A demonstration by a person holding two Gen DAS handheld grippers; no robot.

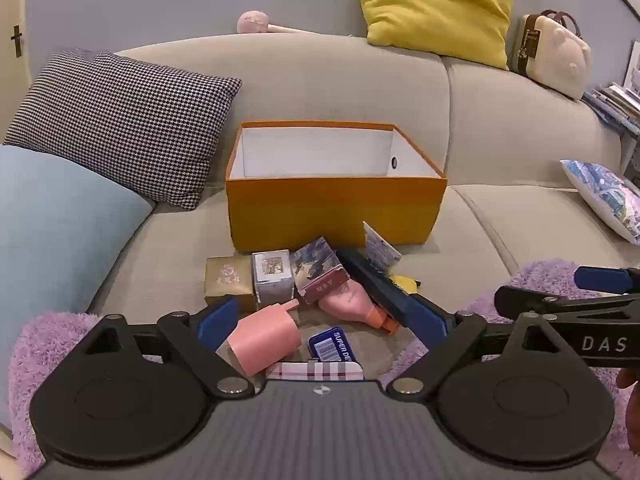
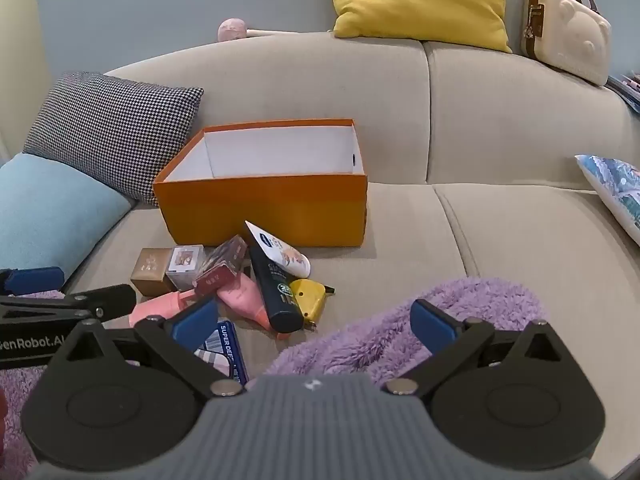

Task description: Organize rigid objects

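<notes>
An open orange box (image 1: 336, 208) (image 2: 264, 210) with a white inside stands on the beige sofa. In front of it lies a pile: a gold box (image 1: 228, 280), a white box (image 1: 272, 274), a maroon carton (image 1: 320, 270), pink bottles (image 1: 264, 338) (image 1: 350, 302), a black tube (image 2: 276, 288), a white tube (image 2: 280, 250), a yellow tape measure (image 2: 310, 296), a blue tin (image 1: 332, 344). My left gripper (image 1: 320, 320) is open, low over the pile, with a pink bottle between its fingers. My right gripper (image 2: 314, 324) is open and empty over a purple fluffy blanket (image 2: 400, 328).
A houndstooth pillow (image 1: 120, 120) and a light blue cushion (image 1: 52, 220) lie left of the box. A yellow pillow (image 1: 436, 4) and a cream case (image 1: 548, 54) sit on the sofa back. A patterned pillow (image 1: 604, 196) lies at the right.
</notes>
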